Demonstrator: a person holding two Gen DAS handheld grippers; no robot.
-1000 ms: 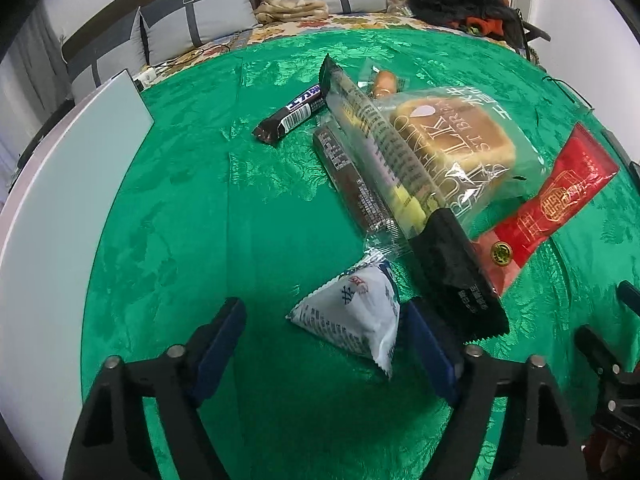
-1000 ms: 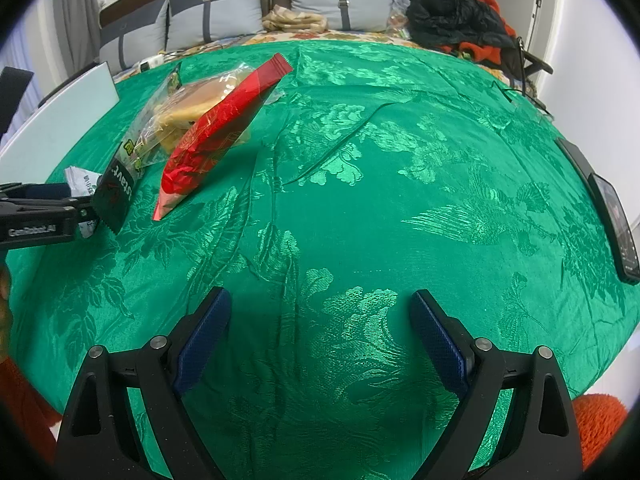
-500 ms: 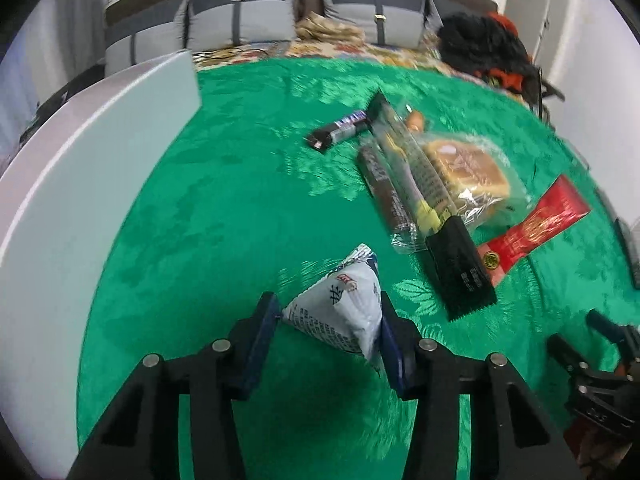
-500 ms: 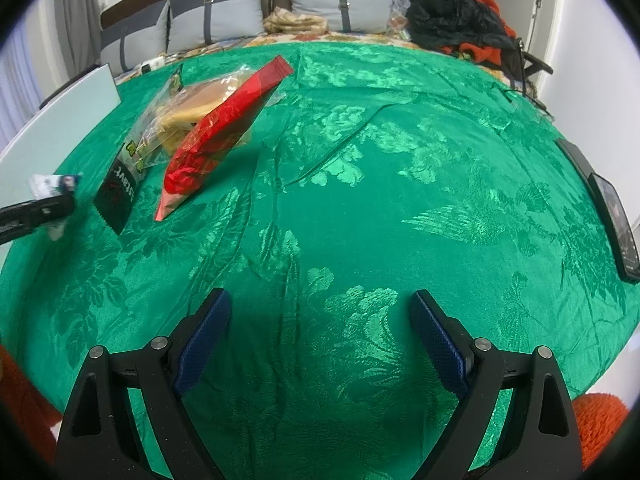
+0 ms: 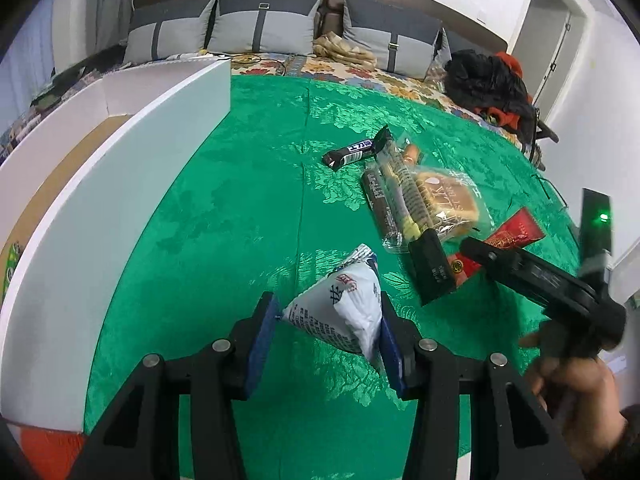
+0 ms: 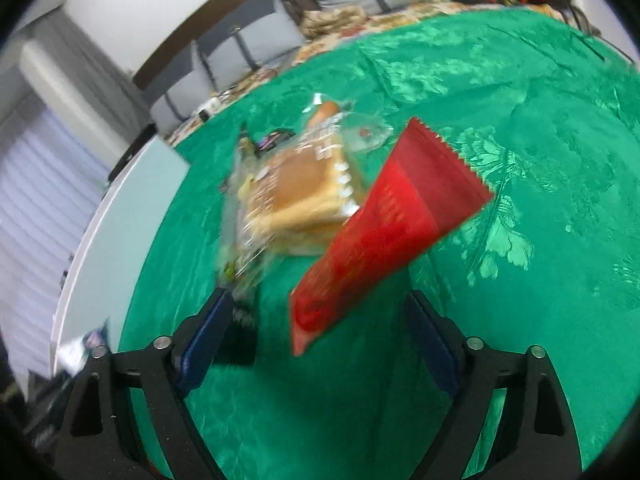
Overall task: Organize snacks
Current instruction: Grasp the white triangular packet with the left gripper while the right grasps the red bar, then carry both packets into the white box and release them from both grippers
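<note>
My left gripper [image 5: 326, 336] is shut on a white triangular snack packet [image 5: 340, 308] and holds it above the green cloth. A pile of snacks lies further right: a dark chocolate bar [image 5: 354, 151], a long brown bar [image 5: 382, 204], a clear biscuit pack [image 5: 404, 196], bagged bread [image 5: 444, 204] and a red packet [image 5: 516, 236]. My right gripper [image 6: 320, 332] is open, its jaws either side of the near end of the red packet [image 6: 384, 232]. The bread [image 6: 300, 192] lies just behind. The right gripper also shows in the left wrist view [image 5: 536, 276].
A white box [image 5: 100, 184] with a brown cardboard floor stands along the left edge of the green cloth [image 5: 240, 208]. It also shows in the right wrist view [image 6: 116, 224]. Grey cushions [image 5: 260, 28] and dark clothes [image 5: 488, 80] lie at the far end.
My left gripper has shut on the white packet and lifted it toward the box. My right gripper has swung left to the red packet, still open.
</note>
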